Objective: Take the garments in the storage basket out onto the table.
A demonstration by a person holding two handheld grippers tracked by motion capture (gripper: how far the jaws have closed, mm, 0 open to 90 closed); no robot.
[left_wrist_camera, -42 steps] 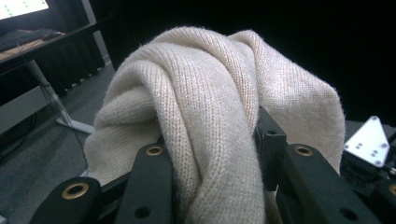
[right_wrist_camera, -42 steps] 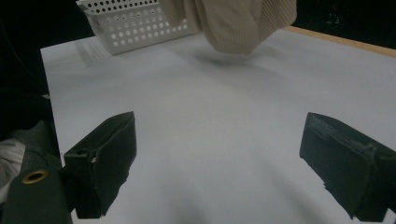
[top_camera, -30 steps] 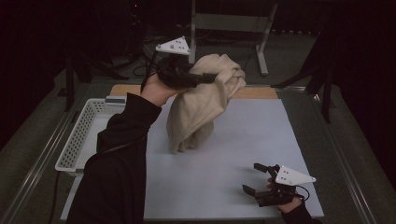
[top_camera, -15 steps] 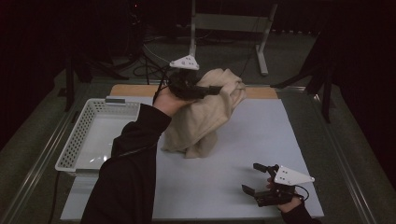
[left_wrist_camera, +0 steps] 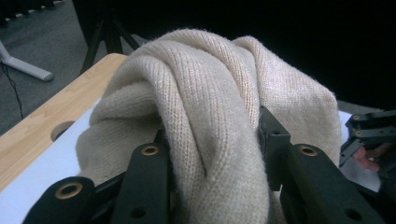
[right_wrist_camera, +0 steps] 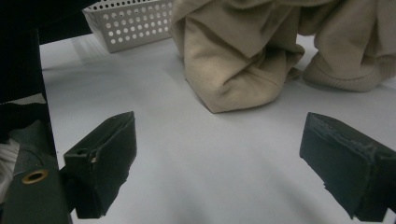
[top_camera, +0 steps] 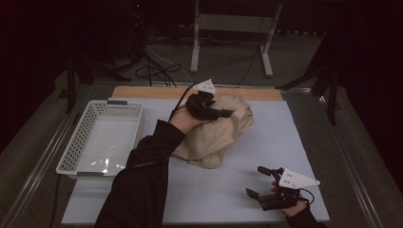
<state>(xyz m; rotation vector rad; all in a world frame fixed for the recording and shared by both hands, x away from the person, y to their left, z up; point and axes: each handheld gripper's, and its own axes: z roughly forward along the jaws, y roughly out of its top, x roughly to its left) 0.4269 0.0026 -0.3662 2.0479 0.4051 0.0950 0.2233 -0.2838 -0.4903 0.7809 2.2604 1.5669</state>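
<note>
A beige knitted sweater [top_camera: 218,135] lies bunched on the white table top [top_camera: 214,194], its lower folds resting on the surface. My left gripper [top_camera: 223,113] is shut on a thick fold of the sweater [left_wrist_camera: 210,121] near the top of the heap, with the knit squeezed between both black jaws. My right gripper [top_camera: 259,183] rests open near the front right of the table, nothing between its fingers. In the right gripper view the sweater [right_wrist_camera: 243,60] lies ahead of the open gripper [right_wrist_camera: 224,168], apart from it.
A white perforated basket [top_camera: 102,137] stands at the left of the table, with nothing in it; its corner [right_wrist_camera: 130,23] shows in the right gripper view. A wooden strip [top_camera: 157,92] runs along the far edge. Stands and cables sit on the floor beyond.
My left gripper has carried the sweater down and to the right, so the hanging heap now rests lower on the table. The right gripper has stayed put.
</note>
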